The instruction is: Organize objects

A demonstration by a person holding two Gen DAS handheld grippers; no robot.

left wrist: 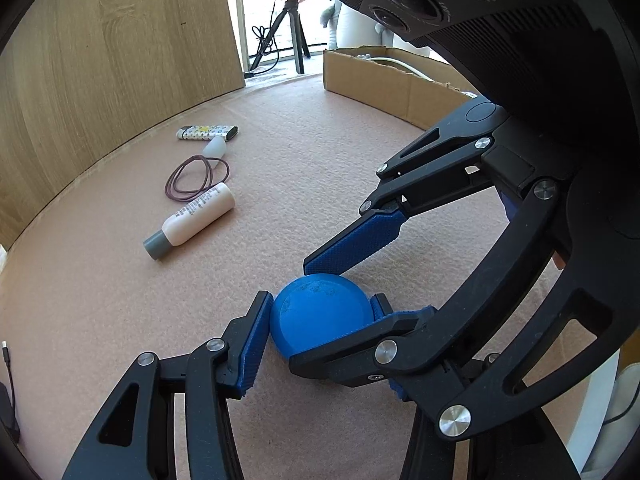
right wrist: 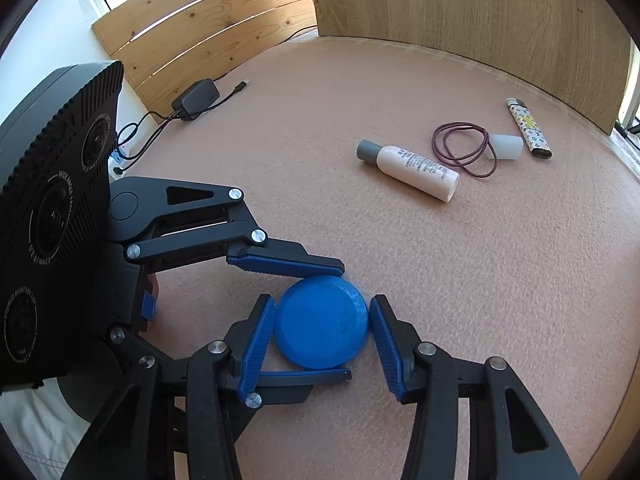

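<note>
Pink felt covers the desk (right wrist: 500, 280), with wood panels standing behind it and a cardboard box (left wrist: 384, 84) at the far edge. Near the middle lies a flat blue lid (right wrist: 322, 322), and both tools have converged on it. In the left wrist view, the left hand-held gripper (left wrist: 320, 320) straddles the lid, its pads touching the rim on either side, so it looks clamped on it. In the right wrist view, the right hand-held gripper (right wrist: 322, 330) also brackets the lid: the left pad touches the rim, the right pad seems just clear, so it reads as apart. From each camera the other tool's fingers come in crosswise, one finger beyond the lid and one nearer.

Well apart from this sit a bottle (right wrist: 408, 172), a loop of cord (right wrist: 464, 148), a white cap (right wrist: 506, 146) and a lighter (right wrist: 528, 128), grouped near the back panel. A charger (right wrist: 196, 98) with its cable lies at the far left.

My reading: the step in hand is picking up the lid. Next, one tool should probably let go so the other can lift it cleanly, perhaps toward the box or the group.
</note>
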